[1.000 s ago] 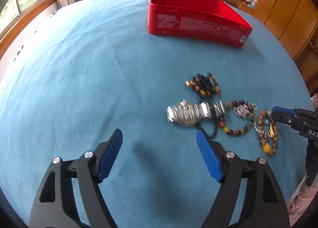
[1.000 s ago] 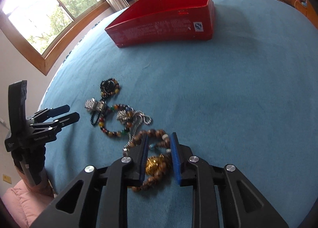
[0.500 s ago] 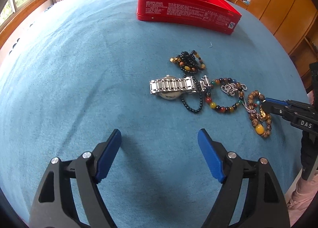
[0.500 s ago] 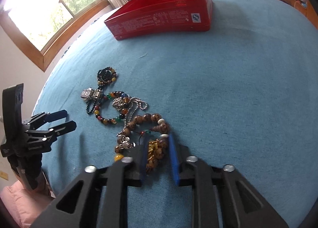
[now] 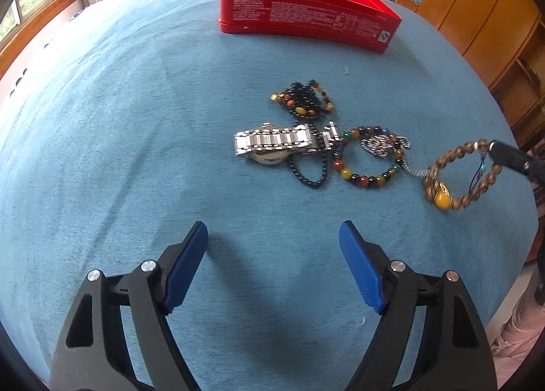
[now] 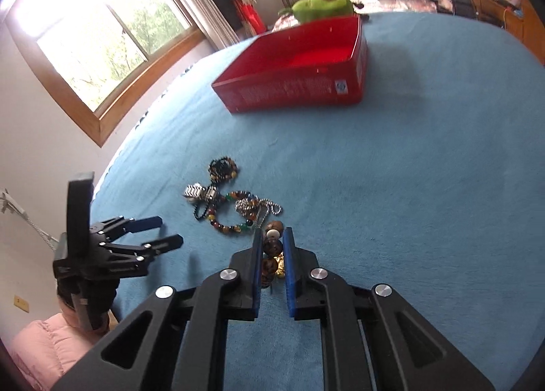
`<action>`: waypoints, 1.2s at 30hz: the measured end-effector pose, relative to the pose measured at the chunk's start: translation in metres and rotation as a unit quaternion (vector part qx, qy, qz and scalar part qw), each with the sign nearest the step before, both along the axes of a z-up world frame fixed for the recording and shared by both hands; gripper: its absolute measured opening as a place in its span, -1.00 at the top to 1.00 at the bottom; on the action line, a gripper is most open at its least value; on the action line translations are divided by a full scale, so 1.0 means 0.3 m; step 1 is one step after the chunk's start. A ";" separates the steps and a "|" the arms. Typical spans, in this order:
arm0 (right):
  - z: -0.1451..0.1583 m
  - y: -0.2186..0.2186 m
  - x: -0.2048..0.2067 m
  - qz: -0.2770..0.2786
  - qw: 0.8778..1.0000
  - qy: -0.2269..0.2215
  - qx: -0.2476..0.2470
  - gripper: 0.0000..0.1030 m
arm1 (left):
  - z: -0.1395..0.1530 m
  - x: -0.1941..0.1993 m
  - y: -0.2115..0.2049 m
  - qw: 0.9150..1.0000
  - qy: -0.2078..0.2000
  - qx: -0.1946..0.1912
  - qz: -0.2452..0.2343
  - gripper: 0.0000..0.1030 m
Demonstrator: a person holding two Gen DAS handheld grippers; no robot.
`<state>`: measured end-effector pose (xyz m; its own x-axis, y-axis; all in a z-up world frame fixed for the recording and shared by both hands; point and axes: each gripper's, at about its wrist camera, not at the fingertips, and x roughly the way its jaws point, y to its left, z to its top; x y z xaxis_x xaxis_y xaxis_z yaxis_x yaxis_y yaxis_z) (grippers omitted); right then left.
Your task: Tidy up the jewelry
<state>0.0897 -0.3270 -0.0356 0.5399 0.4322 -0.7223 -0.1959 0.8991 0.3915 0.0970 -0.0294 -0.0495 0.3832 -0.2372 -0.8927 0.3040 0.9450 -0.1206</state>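
Observation:
A pile of jewelry lies on the blue bedspread: a silver watch (image 5: 272, 145), a dark bead string (image 5: 308, 103), a multicolour bead bracelet (image 5: 366, 178) and a silver chain (image 5: 381, 145). My right gripper (image 6: 274, 237) is shut on a brown wooden bead bracelet (image 6: 270, 248) and holds it lifted; in the left wrist view the bracelet (image 5: 460, 173) hangs from it at the right. My left gripper (image 5: 272, 237) is open and empty, short of the watch. A red open tin box (image 5: 306, 16) stands beyond the pile.
A green plush toy (image 6: 322, 6) lies behind the red box. A wooden window frame (image 6: 112, 84) is on the left, wooden cabinets (image 5: 477, 9) on the right. The bed's near edge is close to my left gripper (image 6: 146, 234).
My right gripper has closed on the wooden bead bracelet and lifted it off the bed. My left gripper has drawn back from the watch and stayed open.

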 end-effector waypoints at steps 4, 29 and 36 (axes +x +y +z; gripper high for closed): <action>0.040 -0.038 -0.021 -0.018 1.000 -0.017 0.003 0.79 | 0.003 -0.007 -0.017 1.000 0.000 -0.001 -0.007 -0.53; -0.125 -0.014 0.028 0.005 0.998 0.059 -0.034 0.72 | -0.013 0.003 -0.078 1.000 0.004 0.000 -0.023 -0.56; -0.183 0.033 0.071 0.021 0.995 0.095 -0.033 0.71 | -0.016 0.010 -0.081 1.000 0.004 -0.004 -0.025 -0.58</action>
